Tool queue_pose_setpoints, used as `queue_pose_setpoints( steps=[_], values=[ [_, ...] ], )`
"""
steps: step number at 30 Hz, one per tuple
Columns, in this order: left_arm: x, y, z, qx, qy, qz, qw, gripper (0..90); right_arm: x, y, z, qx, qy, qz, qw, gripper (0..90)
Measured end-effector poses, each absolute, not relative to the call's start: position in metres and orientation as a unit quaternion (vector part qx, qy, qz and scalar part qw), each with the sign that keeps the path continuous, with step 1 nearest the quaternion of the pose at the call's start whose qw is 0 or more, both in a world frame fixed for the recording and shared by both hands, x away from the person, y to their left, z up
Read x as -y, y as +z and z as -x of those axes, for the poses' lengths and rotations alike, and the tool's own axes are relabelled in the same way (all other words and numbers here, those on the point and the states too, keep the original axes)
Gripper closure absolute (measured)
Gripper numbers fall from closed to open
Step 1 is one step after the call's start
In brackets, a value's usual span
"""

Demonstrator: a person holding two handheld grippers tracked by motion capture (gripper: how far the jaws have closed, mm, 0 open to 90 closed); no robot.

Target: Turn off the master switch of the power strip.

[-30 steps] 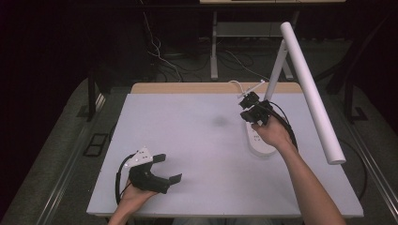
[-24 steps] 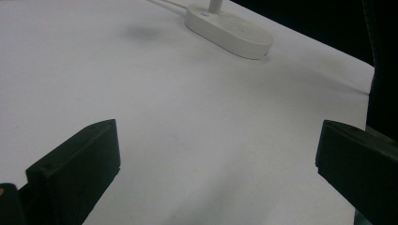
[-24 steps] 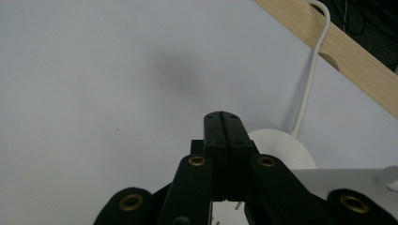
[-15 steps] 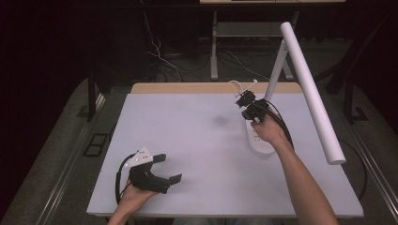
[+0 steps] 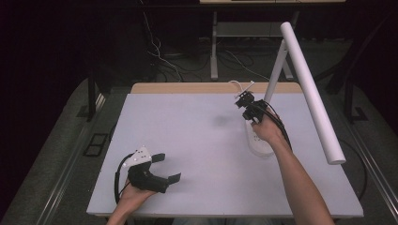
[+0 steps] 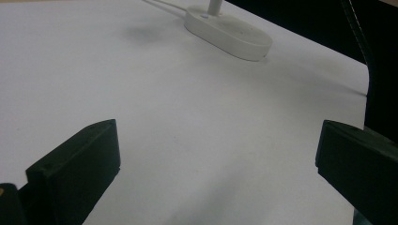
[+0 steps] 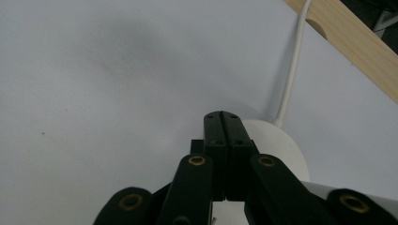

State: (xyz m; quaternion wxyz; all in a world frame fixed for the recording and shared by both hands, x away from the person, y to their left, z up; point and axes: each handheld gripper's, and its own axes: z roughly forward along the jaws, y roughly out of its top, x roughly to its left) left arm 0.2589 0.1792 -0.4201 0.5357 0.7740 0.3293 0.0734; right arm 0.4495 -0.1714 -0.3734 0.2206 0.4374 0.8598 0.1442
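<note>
Right gripper (image 5: pixel 245 107) above the far end of the lamp base (image 5: pixel 257 140), jaws pressed flat together, nothing between them; left gripper (image 5: pixel 164 167) rests near the front edge, jaws spread wide, empty. We note a plain white table (image 5: pixel 197 140) with a wooden strip along the back; dark floor, cables and a desk frame beyond. The right gripper view gives us the white cord (image 7: pixel 291 70) running from the base; the high view adds the lamp's long white tube (image 5: pixel 312 93).
</note>
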Motion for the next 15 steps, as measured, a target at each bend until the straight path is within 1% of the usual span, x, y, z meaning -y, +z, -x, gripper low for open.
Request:
queue_pose_setpoints(
  steps=[7, 15],
  values=[
    [-0.181, -0.42, -0.259, -0.329, 0.075, -0.775, 0.534, 0.0, 0.17, -0.38, -0.453, -0.86, 0.126, -0.437, 0.233, 89.4],
    [-0.181, -0.42, -0.259, -0.328, 0.073, -0.777, 0.532, 0.0, 0.172, -0.388, -0.453, -0.861, 0.114, -0.438, 0.233, 89.4]
  ],
)
